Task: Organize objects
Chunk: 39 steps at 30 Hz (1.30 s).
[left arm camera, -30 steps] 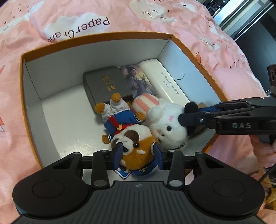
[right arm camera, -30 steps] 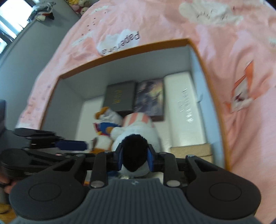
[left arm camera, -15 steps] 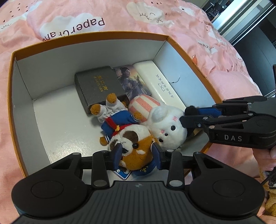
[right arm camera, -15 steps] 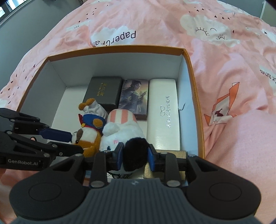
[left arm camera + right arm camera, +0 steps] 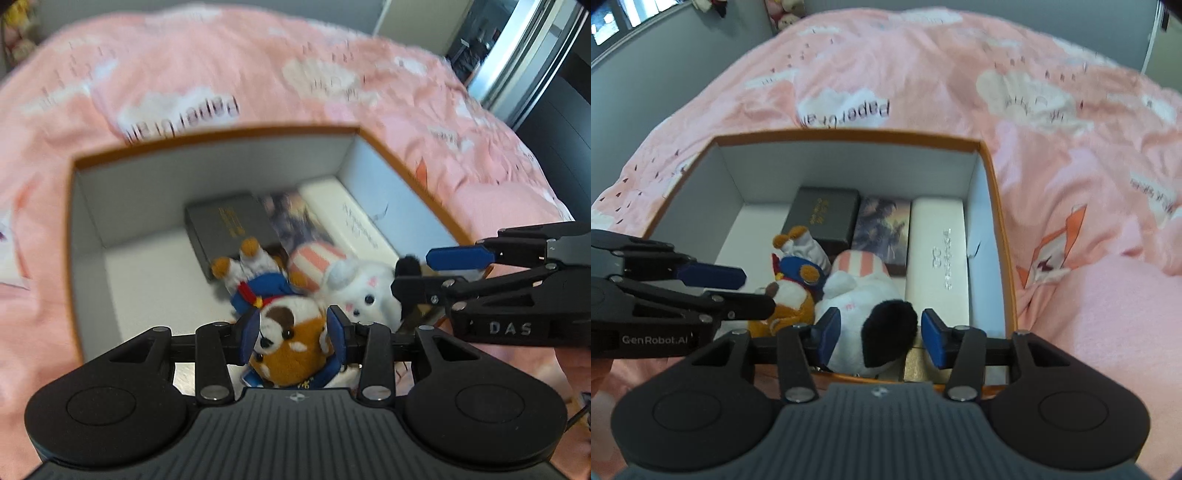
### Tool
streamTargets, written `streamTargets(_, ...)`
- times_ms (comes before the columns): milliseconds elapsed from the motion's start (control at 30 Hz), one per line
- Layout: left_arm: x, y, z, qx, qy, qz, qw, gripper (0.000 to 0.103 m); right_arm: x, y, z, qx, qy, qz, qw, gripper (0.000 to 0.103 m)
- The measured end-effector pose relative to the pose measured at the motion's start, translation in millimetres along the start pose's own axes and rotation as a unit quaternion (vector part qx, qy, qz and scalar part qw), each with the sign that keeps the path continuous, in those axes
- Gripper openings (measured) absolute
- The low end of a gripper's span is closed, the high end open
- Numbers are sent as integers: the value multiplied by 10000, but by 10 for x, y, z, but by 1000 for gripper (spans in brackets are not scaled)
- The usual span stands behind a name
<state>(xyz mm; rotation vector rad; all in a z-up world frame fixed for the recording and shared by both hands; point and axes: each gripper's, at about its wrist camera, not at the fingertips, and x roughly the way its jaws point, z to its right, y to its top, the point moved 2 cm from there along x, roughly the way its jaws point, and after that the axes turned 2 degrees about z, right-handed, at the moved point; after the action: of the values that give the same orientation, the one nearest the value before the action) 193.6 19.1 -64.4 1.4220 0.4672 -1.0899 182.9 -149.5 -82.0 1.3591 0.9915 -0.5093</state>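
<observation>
1. Left wrist view: left gripper jaws opening, pads pressing the dog plush.
2. Right gripper jaws opening, released, around the white plush's black ear.
3. Both plushes lie in the box on the bed.
</observation>
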Motion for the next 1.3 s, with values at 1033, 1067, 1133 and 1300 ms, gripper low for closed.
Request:
streamTargets(1033,-1185,-1364,-61,-1533,339,61,9876,45,-698,-1185,-706,-450,450,681,9957,50)
streamTargets(1067,-1186,-1421,-63,-1547,361,-21,9873,45,-685,-1224,-722,-464,526,573,9959,47)
streamTargets(1133,-1183,-1525,-51,-1536,347,-207,9873,45,-651,-1289,-760,-506,699,360,9956,43)
streamTargets(1300,-1129,-1761,14,-1600,121,-654,9849,45,-580,-1432,-840,-541,1011,-147,9933,43)
